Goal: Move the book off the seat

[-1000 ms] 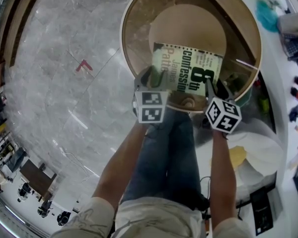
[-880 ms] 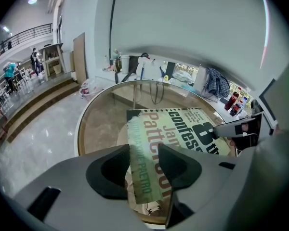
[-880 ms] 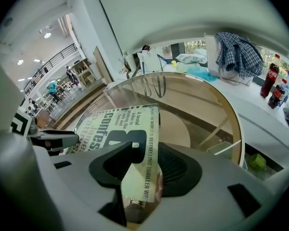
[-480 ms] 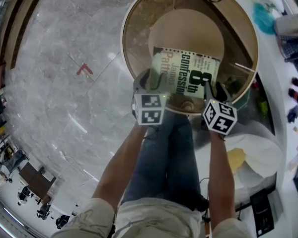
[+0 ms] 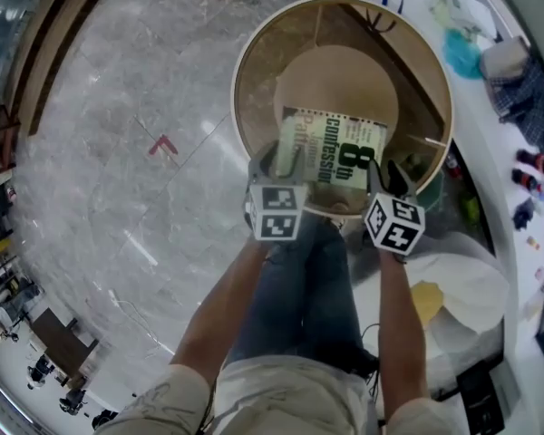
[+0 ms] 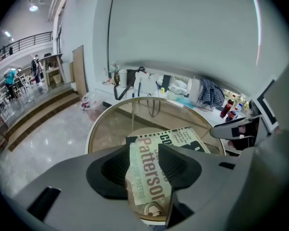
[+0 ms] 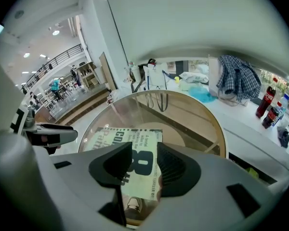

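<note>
Well, the grab looks done: the left gripper (image 5: 274, 159) is clamped on the near left corner of the book (image 5: 331, 149), and the right gripper (image 5: 387, 172) is pinched on its near right corner, so the paperback is held between the two. It sits over the round wooden seat (image 5: 335, 72) with its near edge out past the rim, and I can't say whether it is clear of the wood. By my reckoning, what's left is carrying it away and setting it down elsewhere.
</note>
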`<state>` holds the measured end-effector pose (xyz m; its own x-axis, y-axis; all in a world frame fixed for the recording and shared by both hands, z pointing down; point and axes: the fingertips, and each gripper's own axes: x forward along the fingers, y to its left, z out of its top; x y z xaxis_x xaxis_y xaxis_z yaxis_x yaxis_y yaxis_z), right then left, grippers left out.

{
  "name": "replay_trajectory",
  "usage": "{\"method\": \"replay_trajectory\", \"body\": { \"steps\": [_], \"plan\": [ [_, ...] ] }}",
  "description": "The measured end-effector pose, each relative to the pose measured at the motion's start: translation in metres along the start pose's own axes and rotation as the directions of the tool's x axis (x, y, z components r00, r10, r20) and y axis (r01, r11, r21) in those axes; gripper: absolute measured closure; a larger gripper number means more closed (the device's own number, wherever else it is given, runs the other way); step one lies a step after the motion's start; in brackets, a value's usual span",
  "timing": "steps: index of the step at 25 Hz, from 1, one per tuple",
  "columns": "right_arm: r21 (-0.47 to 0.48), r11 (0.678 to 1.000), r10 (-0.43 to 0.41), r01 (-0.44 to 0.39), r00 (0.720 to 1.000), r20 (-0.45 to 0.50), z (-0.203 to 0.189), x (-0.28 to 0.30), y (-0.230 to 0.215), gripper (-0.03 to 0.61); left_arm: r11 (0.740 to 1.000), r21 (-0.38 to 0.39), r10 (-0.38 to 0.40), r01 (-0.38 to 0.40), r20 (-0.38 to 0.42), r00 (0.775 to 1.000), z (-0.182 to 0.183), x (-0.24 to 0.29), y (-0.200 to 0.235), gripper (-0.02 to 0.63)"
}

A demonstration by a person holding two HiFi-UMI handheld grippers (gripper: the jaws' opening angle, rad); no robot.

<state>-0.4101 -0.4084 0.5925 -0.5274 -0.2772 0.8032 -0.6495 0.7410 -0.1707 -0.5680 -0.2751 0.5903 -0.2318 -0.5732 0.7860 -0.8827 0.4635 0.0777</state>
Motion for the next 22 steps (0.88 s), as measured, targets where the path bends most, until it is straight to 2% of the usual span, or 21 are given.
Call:
{"method": "replay_trajectory", "body": {
  "steps": [6,13,16,19,22],
  "plan": [
    [-0.100,0.994,0.064,-0.054,0.992,0.107,0.059,-0.066,0.035,0.416,1.000,0.022,-0.005,0.003,0.085,0.996,0.047,-0.068,-0.009,0.425],
    [-0.211,0.975,0.125,-0.069,0.956,0.264,0.133,-0.164,0.071,0.416,0.999,0.034,-0.010,0.003,0.232,0.973,0.112,-0.159,-0.024,0.426],
    [-0.248,0.967,0.144,-0.059,0.929,0.342,0.166,-0.206,0.078,0.416,0.999,0.052,-0.007,-0.011,0.331,0.944,0.152,-0.194,-0.029,0.426],
    [-0.261,0.964,0.157,-0.044,0.887,0.433,0.199,-0.243,0.082,0.416,0.997,0.067,-0.004,-0.028,0.434,0.901,0.195,-0.225,-0.033,0.426],
    [-0.261,0.965,0.165,-0.035,0.854,0.494,0.217,-0.280,0.087,0.417,0.996,0.078,-0.009,-0.035,0.503,0.864,0.224,-0.258,-0.041,0.428]
  ]
}}
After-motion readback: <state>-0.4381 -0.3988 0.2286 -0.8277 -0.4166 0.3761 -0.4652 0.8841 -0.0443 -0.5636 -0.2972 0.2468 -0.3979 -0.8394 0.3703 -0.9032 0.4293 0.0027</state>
